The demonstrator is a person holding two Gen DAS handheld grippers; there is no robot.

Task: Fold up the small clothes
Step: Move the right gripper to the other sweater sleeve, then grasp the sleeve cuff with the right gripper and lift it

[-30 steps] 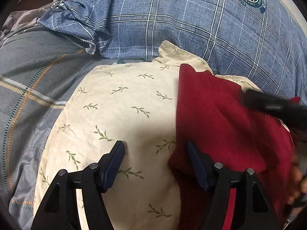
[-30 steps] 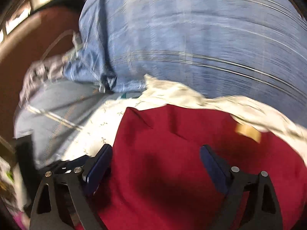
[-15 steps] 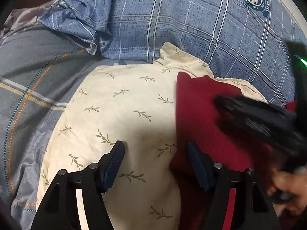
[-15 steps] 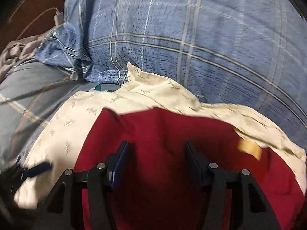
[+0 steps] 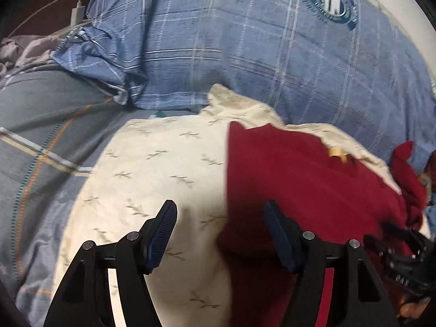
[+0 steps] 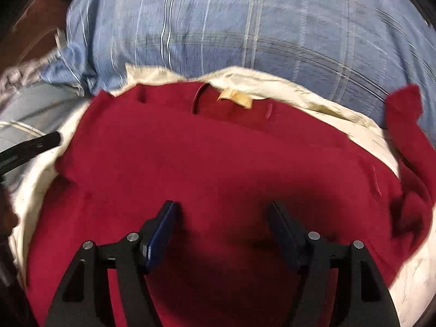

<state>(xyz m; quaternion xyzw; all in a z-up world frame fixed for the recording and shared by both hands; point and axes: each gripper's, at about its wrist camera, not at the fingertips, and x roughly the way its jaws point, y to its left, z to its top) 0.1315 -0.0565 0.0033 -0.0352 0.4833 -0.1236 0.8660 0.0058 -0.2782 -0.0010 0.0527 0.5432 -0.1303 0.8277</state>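
Left wrist view gives us one red garment (image 5: 299,185) lying spread on one cream leaf-print cloth (image 5: 152,179), which rests on a bed with a grey striped sheet (image 5: 41,125) and one blue plaid pillow (image 5: 245,54) behind it. We see no containers. A white charger (image 5: 77,13) with its cable sits at the far left edge. Our left claw (image 5: 220,234) hovers with its two fingers apart, one over the cream cloth, the other over the garment's left edge, gripping nothing. Right wrist view shows our right claw (image 6: 223,231) also apart and empty, over the middle of the red garment (image 6: 218,158), whose tan neck label (image 6: 235,96) faces up, one sleeve (image 6: 406,125) trailing to the right
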